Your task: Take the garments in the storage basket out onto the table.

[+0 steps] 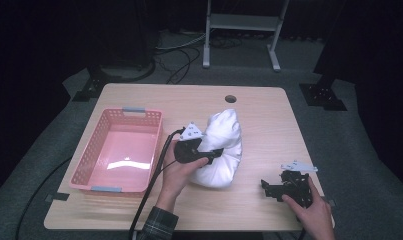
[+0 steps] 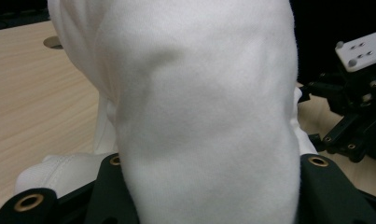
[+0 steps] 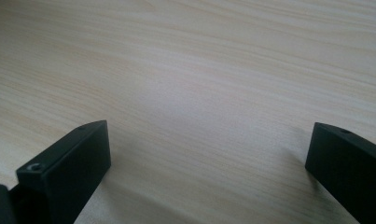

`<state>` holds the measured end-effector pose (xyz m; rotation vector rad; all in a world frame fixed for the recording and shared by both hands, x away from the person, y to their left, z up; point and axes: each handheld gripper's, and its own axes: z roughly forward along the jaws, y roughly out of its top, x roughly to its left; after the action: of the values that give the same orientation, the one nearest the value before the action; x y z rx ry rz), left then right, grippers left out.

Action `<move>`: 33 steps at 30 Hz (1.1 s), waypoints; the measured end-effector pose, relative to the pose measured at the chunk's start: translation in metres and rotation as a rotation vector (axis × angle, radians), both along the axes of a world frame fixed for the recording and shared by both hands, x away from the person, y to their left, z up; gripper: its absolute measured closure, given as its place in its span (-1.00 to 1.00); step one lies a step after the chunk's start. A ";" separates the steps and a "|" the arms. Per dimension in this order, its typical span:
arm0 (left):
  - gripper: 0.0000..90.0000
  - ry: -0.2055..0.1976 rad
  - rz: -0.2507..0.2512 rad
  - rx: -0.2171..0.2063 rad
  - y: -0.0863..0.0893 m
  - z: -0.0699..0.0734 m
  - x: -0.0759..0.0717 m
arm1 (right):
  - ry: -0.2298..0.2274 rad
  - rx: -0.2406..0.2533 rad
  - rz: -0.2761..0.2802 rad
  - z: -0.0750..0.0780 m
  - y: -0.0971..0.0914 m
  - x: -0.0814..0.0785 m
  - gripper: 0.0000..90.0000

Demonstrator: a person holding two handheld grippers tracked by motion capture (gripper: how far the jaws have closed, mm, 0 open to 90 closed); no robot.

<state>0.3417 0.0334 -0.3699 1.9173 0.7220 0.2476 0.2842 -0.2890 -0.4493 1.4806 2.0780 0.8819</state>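
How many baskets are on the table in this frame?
1. A pink basket sits at the table's left side, beside the white cloth that the left gripper holds.

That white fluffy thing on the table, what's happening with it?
A person is holding the white cloth bundle with the left gripper, whose jaws are shut on it. The bundle rests on the wooden table, to the right of the pink basket. The right gripper rests open on the table, holding nothing.
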 end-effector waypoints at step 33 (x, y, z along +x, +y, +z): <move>0.10 0.117 -0.006 0.152 -0.019 -0.035 0.016 | 0.000 0.000 0.000 0.000 0.000 0.000 -1.00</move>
<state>0.3581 0.0146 -0.4048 2.0920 0.7932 0.1924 0.2842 -0.2890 -0.4494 1.4801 2.0783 0.8819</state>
